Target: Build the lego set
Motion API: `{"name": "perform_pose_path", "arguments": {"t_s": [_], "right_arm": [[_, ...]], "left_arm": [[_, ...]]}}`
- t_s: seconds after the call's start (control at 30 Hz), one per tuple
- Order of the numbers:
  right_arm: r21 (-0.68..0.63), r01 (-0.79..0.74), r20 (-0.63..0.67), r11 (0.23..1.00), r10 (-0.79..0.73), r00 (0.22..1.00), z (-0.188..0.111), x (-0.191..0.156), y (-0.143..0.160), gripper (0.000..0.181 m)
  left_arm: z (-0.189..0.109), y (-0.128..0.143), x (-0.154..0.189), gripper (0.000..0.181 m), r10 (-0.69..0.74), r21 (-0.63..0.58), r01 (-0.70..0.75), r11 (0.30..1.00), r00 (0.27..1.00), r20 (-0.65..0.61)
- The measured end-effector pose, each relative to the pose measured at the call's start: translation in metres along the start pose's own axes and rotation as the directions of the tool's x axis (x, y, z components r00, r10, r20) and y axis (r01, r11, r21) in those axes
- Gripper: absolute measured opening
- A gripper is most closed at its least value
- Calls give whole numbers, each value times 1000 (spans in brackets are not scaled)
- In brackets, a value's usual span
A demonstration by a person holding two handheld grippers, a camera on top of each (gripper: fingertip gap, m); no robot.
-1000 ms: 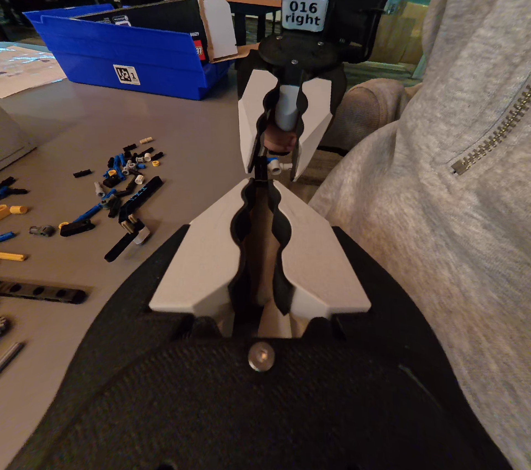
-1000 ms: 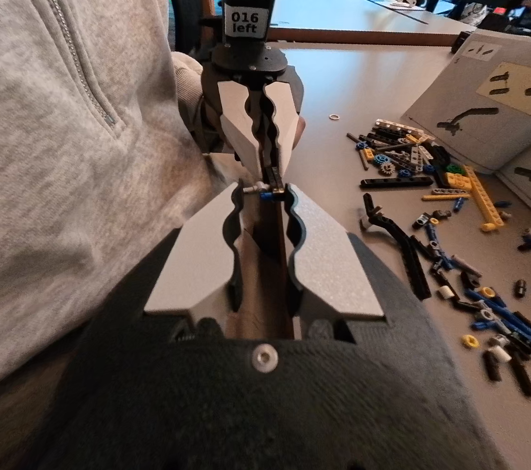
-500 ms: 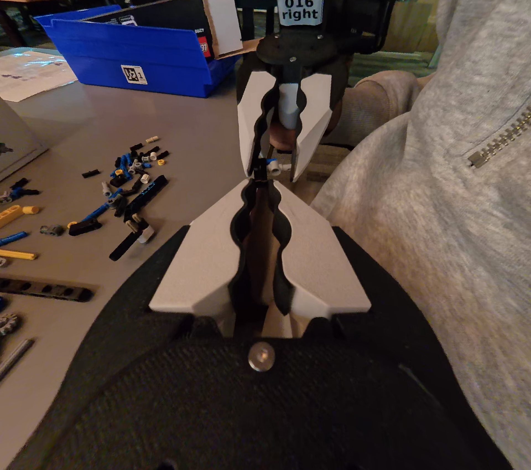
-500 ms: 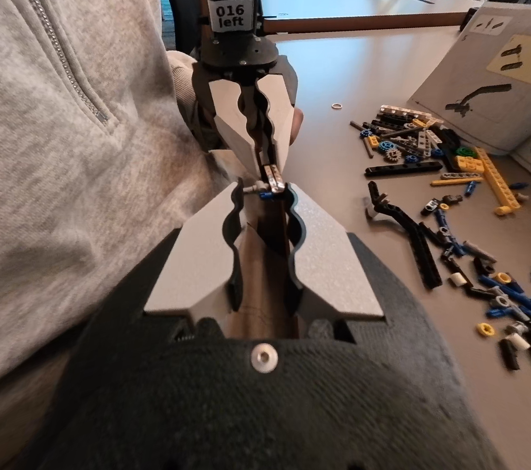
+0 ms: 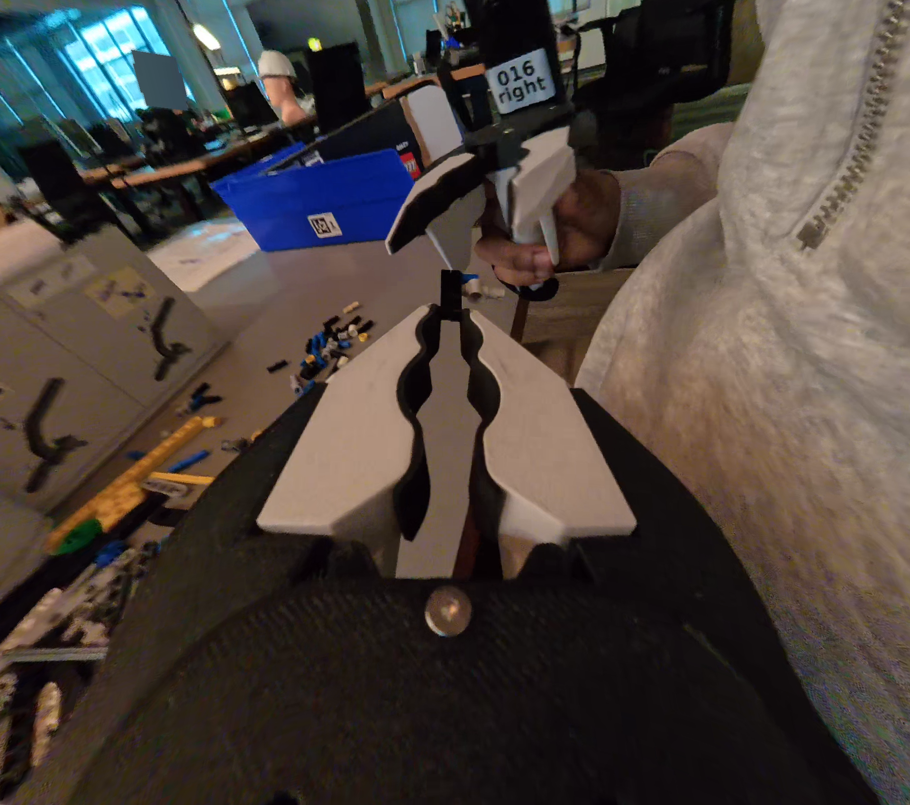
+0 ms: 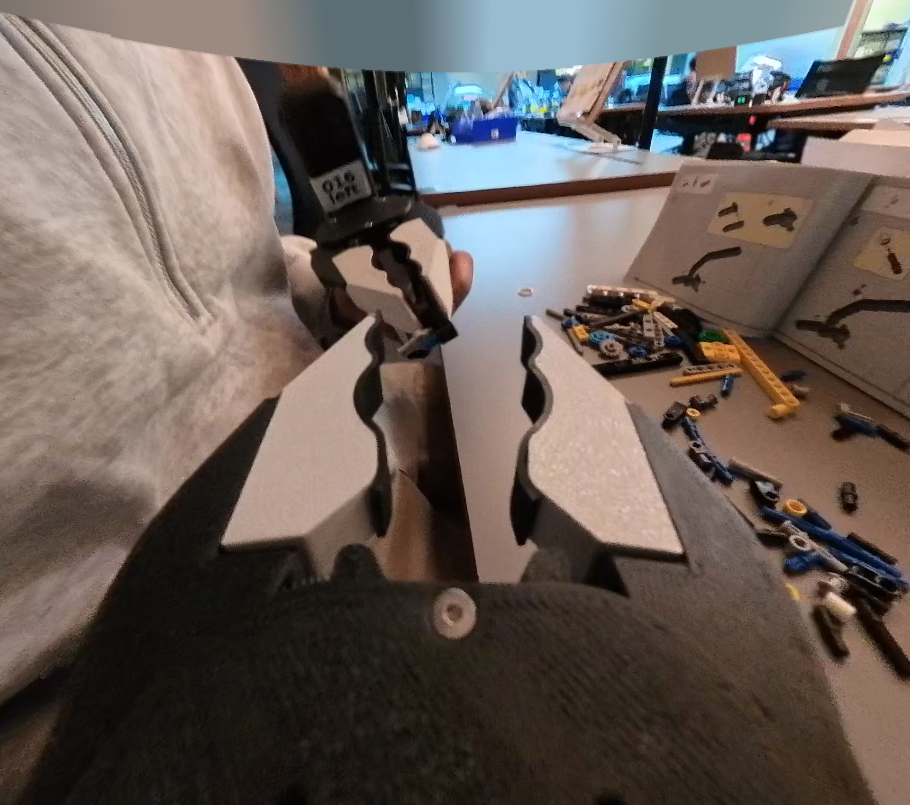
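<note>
So the left gripper (image 5: 450, 313) was clamped tight on a small black sub-assembly (image 5: 451, 294) with a blue pin and a pale peg sticking off it, held up in the air just off the near edge of the tabletop (image 5: 276, 289), close to the person's grey hoodie (image 5: 768, 338). Probably kept there so the join could be checked. The right gripper (image 6: 450, 328) had its tongs wide apart, nothing in them, sitting right beside that piece. Only the right wrist view showed the loose parts pile (image 6: 655, 338) and the instruction booklet (image 6: 768, 239) towards the far right; the left one showed the blue bin (image 5: 315, 205) at the far edge.
</note>
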State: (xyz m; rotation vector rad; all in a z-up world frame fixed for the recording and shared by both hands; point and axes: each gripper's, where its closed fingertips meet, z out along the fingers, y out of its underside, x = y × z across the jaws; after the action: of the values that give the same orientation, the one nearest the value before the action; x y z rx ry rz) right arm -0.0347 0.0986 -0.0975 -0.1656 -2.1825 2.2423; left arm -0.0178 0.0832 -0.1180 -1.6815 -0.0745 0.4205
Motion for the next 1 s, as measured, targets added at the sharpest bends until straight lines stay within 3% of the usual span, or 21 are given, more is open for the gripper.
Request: {"name": "perform_pose_path", "arguments": {"t_s": [0.07, 0.4, 0.77, 0.87, 0.93, 1.0], "right_arm": [[43, -23, 14, 999, 22, 1000, -4, 1, -5, 52], [21, -18, 83, 1000, 16, 996, 3, -10, 1, 42], [21, -33, 70, 999, 32, 997, 2, -5, 3, 41], [34, -34, 51, 999, 32, 998, 0, -2, 0, 44], [42, -39, 32, 998, 38, 999, 0, 2, -1, 47], [44, -52, 19, 998, 51, 999, -1, 4, -1, 48]], "left_arm": [[-1, -5, 3, 8, 47, 16, -47, 999, 999, 7], [-13, -30, 9, 7, 173, 137, -178, 975, 984, 44], [-14, -29, 7, 7, 162, 151, -169, 974, 985, 57], [-12, -24, -1, 7, 54, 156, -64, 986, 996, 65], [-5, -8, -9, 7, -135, 104, 132, 986, 990, 29], [1, 4, -15, 8, -378, 59, 378, 924, 926, -21]]}}
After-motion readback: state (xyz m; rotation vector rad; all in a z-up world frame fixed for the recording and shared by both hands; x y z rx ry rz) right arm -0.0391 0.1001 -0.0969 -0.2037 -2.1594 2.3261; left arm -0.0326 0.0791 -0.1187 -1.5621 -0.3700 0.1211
